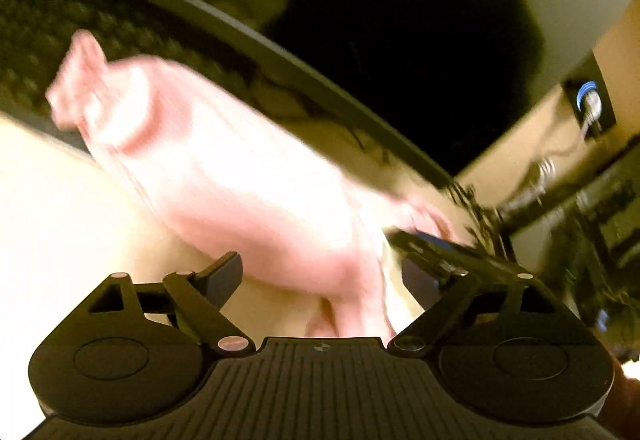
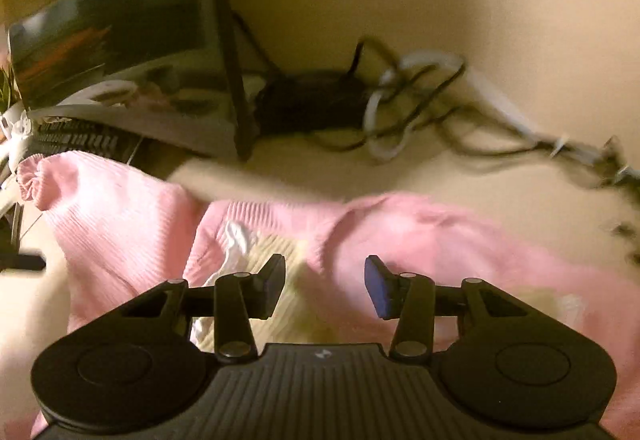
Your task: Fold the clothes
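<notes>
A pink ribbed knit garment (image 2: 132,224) lies spread on a pale table (image 2: 480,180), with a white label (image 2: 236,240) and a cream lining at its neck. My right gripper (image 2: 324,284) is open and empty, just above the neck area. In the left wrist view the same pink garment (image 1: 224,176) is blurred and stretches from upper left to lower middle. My left gripper (image 1: 316,260) is open wide, with cloth between its fingers; the fingers do not pinch it.
A monitor (image 2: 120,12) and keyboard (image 2: 76,140) stand at the back left. A black box (image 2: 308,100) with tangled black and white cables (image 2: 412,104) lies at the back. A dark monitor edge (image 1: 280,56) and keyboard (image 1: 60,20) show in the left view.
</notes>
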`<action>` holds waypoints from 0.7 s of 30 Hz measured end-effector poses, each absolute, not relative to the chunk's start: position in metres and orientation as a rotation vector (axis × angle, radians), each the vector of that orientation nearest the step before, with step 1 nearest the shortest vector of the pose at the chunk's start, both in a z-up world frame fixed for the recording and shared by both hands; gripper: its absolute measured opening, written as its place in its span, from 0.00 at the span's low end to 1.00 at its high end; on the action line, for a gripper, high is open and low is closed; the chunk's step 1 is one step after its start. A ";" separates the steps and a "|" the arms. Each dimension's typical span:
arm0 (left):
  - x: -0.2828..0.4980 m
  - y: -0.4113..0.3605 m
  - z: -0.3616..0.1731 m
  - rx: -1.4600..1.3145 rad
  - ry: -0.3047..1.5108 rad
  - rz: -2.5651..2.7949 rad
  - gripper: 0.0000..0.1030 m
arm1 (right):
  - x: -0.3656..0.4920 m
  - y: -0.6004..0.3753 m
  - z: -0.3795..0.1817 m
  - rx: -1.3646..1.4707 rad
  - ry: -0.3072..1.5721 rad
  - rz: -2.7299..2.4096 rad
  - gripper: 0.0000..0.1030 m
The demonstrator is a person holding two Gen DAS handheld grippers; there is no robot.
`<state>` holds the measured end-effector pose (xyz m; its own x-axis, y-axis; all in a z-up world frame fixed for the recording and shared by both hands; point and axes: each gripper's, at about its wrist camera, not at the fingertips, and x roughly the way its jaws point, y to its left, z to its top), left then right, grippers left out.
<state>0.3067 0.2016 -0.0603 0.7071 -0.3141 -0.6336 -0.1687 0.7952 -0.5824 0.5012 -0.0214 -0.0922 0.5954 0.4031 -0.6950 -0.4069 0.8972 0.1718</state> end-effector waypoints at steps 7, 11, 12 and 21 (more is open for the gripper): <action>0.303 0.184 -0.067 -0.656 0.844 -0.138 0.92 | 0.480 0.003 -0.073 -0.268 0.514 0.539 0.00; 0.298 0.172 -0.066 -0.642 0.872 -0.140 0.92 | 0.502 0.011 -0.087 -0.431 0.474 0.404 0.00; 0.301 0.170 -0.067 -0.637 0.885 -0.140 0.93 | 0.509 0.010 -0.091 -0.441 0.505 0.394 0.00; 0.315 0.143 -0.080 -0.516 0.970 -0.237 0.92 | 0.441 -0.099 -0.045 -0.187 0.601 0.289 0.41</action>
